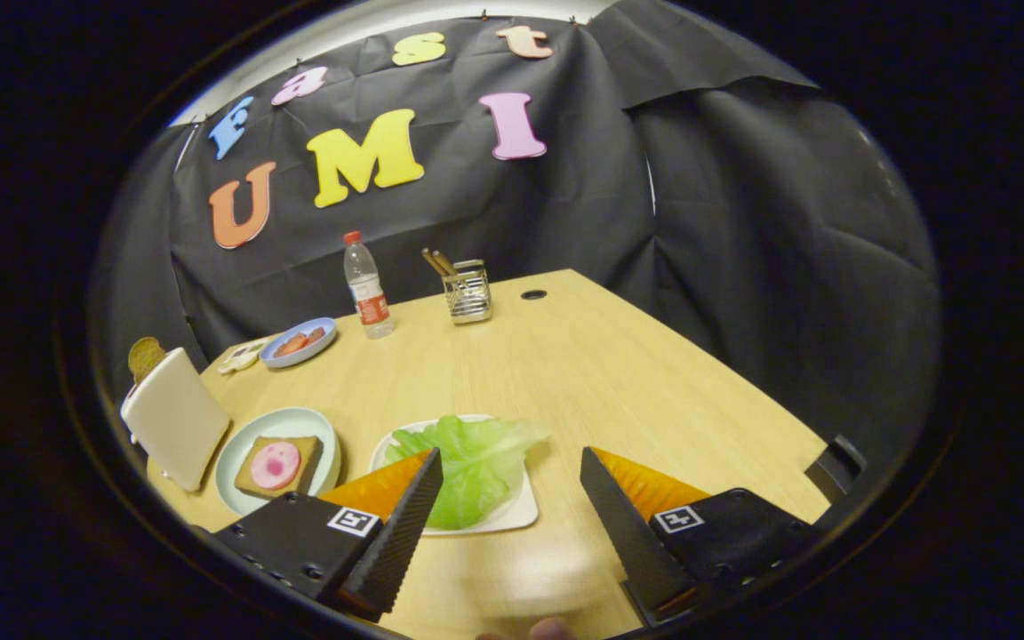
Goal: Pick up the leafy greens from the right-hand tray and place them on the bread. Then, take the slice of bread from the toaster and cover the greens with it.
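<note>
Toaster: a pale toaster (176, 428) stands far off to the left of the tongs, with a brown slice of bread (144, 356) poking out of its top.
Round plate: just right of the toaster, ahead of the left finger, a pale green plate (236, 453) carries a square bread slice (299, 455) topped with a pink round of meat (275, 465).
Back row: well beyond, a blue dish (299, 343) with some reddish food, a clear water bottle (366, 286) with a red cap, and a wire holder (468, 292) with sticks in it.
White tray: a white tray (516, 513) sits just ahead of the tongs, partly behind the left finger.
Leafy greens: the leafy greens (476, 458) lie on that tray, spilling over its far edge, untouched.
Tongs: the tongs (508, 480) hang wide apart above the wooden surface (583, 373), holding nothing; the left fingertip overlaps the greens in view, the right one stands clear over bare wood.
</note>
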Action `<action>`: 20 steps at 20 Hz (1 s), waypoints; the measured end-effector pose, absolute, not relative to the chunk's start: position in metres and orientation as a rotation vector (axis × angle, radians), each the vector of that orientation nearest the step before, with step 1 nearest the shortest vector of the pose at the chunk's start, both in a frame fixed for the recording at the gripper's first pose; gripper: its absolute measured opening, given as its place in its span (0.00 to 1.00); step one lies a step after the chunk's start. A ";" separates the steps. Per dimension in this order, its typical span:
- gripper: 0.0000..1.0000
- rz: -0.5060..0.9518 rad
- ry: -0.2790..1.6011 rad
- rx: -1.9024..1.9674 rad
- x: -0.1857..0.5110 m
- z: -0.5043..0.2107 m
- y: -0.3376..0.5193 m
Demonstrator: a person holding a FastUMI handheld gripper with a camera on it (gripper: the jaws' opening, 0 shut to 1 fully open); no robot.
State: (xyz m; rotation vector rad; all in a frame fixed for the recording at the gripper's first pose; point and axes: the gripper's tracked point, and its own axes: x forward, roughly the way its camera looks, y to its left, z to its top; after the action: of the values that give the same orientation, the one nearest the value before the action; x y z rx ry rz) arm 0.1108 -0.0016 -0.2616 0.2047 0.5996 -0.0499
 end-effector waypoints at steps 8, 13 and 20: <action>0.96 -0.059 0.735 0.367 0.142 -0.296 0.006; 0.78 -0.080 0.739 0.395 0.164 -0.302 0.005; 0.30 -0.072 0.736 0.453 0.173 -0.302 0.002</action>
State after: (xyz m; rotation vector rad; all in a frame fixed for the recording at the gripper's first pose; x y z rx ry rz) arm 0.1733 0.0024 -0.3018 0.4527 0.7361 -0.0716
